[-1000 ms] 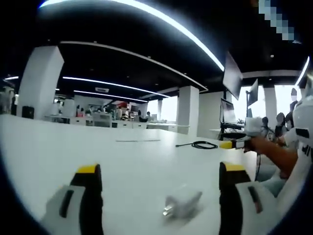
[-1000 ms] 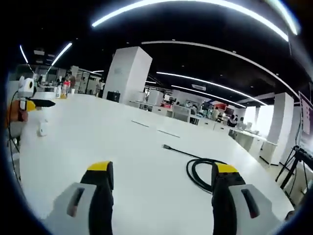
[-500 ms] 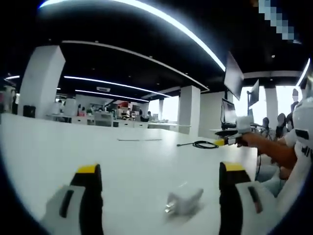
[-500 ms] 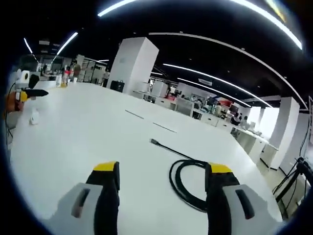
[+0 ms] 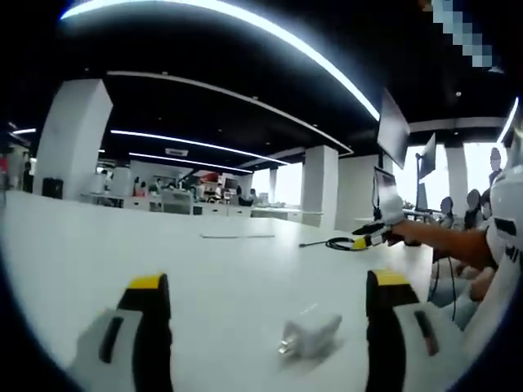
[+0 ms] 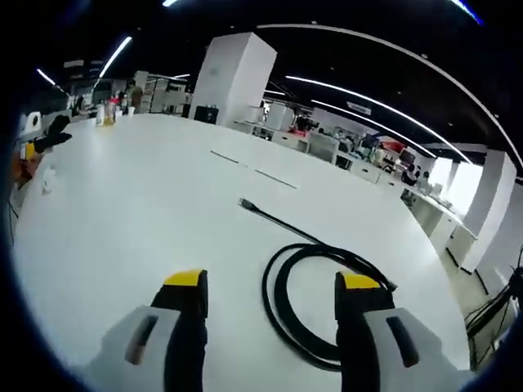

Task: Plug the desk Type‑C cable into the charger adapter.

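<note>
I'm in the approach step, nothing grasped. My left gripper (image 5: 261, 327), jaws spread, frames the charger adapter (image 5: 310, 337) at lower centre. My right gripper (image 6: 270, 322), also spread, nears the coiled Type-C cable (image 6: 306, 302); next I'd pinch behind its plug (image 6: 244, 204), farther up.

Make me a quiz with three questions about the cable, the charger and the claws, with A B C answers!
1. Where does the white charger lie?
A. on the table between the left claw's jaws
B. on a chair
C. hanging from a screen

2. What colour is the coiled cable?
A. red
B. black
C. white

3. How is the right claw?
A. shut on the cable
B. open above the coil
C. shut on the charger

Answers: 1 A, it rests on the white table. 2 B, the coil is black. 3 B, both jaws stand apart, holding nothing.
</note>
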Demonstrator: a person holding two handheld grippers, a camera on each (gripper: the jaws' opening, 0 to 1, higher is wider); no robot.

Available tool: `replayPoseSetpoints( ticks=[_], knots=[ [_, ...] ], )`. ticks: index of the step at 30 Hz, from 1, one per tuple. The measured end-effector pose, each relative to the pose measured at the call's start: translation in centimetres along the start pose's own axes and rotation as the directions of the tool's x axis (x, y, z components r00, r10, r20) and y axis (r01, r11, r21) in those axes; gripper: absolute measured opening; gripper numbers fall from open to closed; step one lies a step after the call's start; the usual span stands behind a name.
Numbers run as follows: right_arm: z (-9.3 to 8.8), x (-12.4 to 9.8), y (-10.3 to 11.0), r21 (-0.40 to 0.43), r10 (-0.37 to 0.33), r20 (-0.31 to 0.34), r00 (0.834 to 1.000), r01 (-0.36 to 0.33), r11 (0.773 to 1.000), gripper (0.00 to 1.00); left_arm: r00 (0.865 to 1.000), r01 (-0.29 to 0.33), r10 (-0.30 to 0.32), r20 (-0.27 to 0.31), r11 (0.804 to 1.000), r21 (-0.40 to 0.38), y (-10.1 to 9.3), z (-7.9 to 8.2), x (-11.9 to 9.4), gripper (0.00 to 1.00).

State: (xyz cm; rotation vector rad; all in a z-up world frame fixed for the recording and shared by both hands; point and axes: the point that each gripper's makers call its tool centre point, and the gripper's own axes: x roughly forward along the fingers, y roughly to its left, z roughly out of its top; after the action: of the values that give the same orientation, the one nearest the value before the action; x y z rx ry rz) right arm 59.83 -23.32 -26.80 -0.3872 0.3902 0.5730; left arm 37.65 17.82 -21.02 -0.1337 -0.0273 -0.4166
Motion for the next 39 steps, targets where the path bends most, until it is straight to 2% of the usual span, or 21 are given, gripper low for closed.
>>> replayPoseSetpoints(
  ticks=[4,6,18,21,29,32,39],
  knots=[
    [-0.3,0.8,-0.6,0.001,0.013,-0.028,1.000,-0.013,1.000,0.62,1.000,-0.002,0.002,-0.002,1.000,0.002,0.1,0.0,-0.1,1.00],
    [-1.1,1.7,-0.9,0.020,0.041,-0.078,0.996,-0.040,0.999,0.61,1.000,-0.001,0.001,-0.006,1.000,0.008,0.0,-0.1,-0.1,1.00],
    [-1.3,2.5,-0.4,0.059,0.104,-0.119,0.987,-0.098,0.993,0.47,1.000,0.002,-0.002,-0.010,1.000,0.012,0.0,0.0,-0.2,1.00],
    [-1.4,2.8,-0.7,0.082,0.135,-0.132,0.982,-0.125,0.989,0.40,1.000,0.003,-0.003,-0.011,1.000,0.009,-0.1,0.0,-0.2,1.00],
    [-1.4,2.7,0.0,0.092,0.166,-0.158,0.973,-0.153,0.984,0.32,1.000,-0.012,0.012,0.001,1.000,0.019,0.2,0.3,-0.5,1.00],
    [-1.5,2.8,0.0,0.100,0.176,-0.168,0.970,-0.161,0.982,0.26,1.000,-0.015,0.015,-0.001,1.000,0.021,0.3,0.3,-0.6,1.00],
    [-1.3,2.8,0.5,0.100,0.191,-0.178,0.965,-0.175,0.979,0.24,1.000,-0.016,0.016,-0.011,1.000,0.024,0.3,0.1,-0.6,1.00]
  ],
)
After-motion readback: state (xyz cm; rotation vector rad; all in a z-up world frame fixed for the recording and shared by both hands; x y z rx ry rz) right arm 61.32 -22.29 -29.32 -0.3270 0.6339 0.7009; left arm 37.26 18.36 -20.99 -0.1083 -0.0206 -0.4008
